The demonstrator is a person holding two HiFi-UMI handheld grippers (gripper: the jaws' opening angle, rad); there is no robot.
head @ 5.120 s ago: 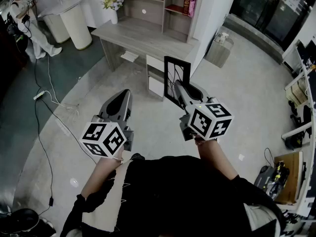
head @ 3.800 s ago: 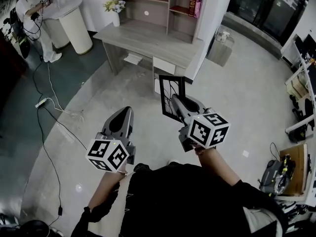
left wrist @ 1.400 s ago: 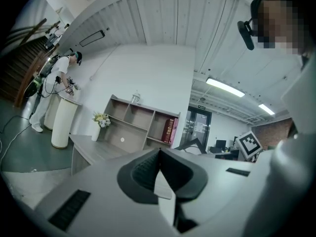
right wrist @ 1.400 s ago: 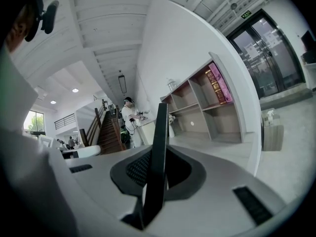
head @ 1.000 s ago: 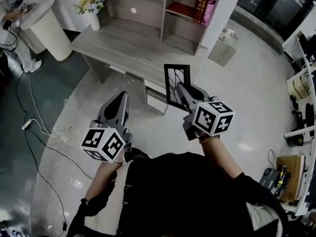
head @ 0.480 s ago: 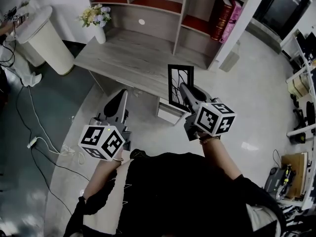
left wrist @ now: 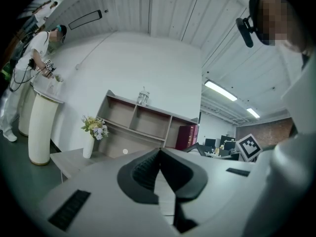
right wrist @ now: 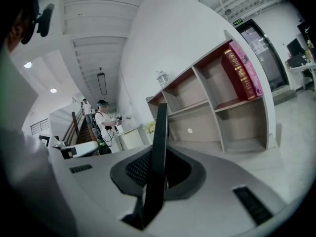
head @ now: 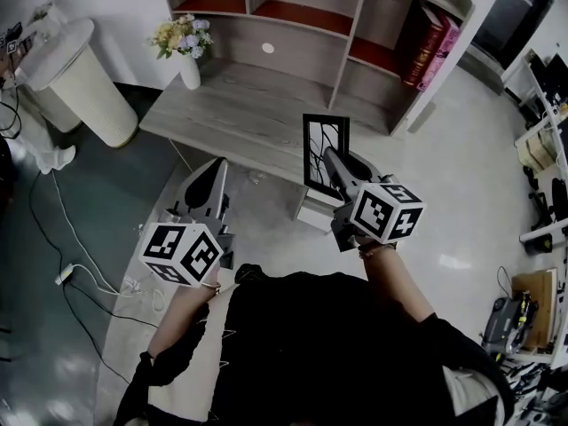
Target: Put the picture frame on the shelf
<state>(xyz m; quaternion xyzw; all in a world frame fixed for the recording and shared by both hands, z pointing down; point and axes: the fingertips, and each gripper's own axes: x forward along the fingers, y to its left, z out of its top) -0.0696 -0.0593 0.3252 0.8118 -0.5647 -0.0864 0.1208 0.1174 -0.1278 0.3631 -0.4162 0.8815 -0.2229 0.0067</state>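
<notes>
Your right hand-held gripper is clenched on one thin edge of the picture frame, which stands upright in the air, short of the shelf and above the near edge of the tabletop in front of that shelf. With so narrow a pinch, the frame may pivot or slip if it clips a shelf divider or the top board going in. The compartment at the shelf's right end holds books, so steering there risks a knock. Your left hand-held gripper is closed on nothing, well short of the shelf, and cannot steady a tipping frame.
</notes>
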